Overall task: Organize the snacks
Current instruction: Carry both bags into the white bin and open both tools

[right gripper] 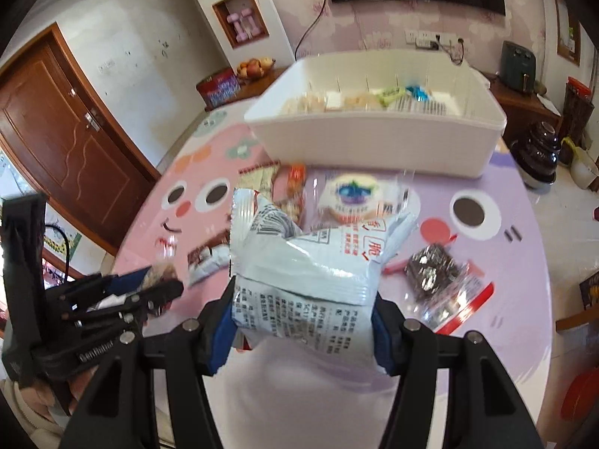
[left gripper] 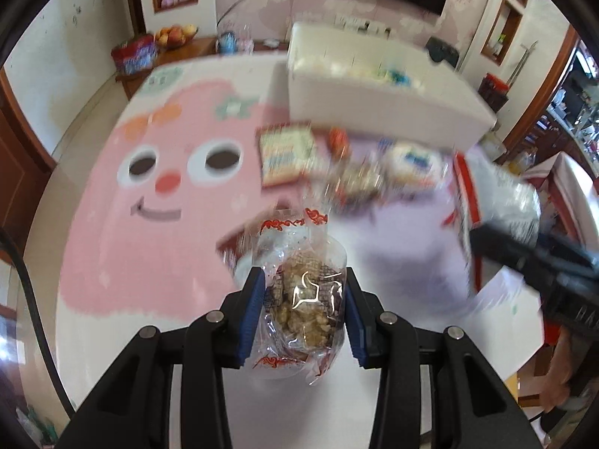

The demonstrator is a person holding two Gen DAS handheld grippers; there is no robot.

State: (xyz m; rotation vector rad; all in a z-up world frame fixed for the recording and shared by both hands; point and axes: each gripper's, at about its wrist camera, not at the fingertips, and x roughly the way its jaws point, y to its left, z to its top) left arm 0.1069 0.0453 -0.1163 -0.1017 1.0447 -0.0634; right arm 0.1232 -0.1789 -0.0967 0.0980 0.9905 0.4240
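Left wrist view puts a clear packet of brown crispy snacks point(left gripper: 305, 292) right in front of me, pinched between my left gripper's point(left gripper: 304, 312) blue pads, lifted above the table point(left gripper: 97, 224). My right gripper point(right gripper: 303, 331) has its fingers clamped on the sides of a white printed snack bag point(right gripper: 307, 262), also off the table. Beyond both sit loose snacks: a round blueberry-print packet point(right gripper: 353, 194), a dark wrapped piece in a clear red-edged bag point(right gripper: 436, 265). Further back stands the white storage bin point(right gripper: 374, 138), a few packets already lying inside it
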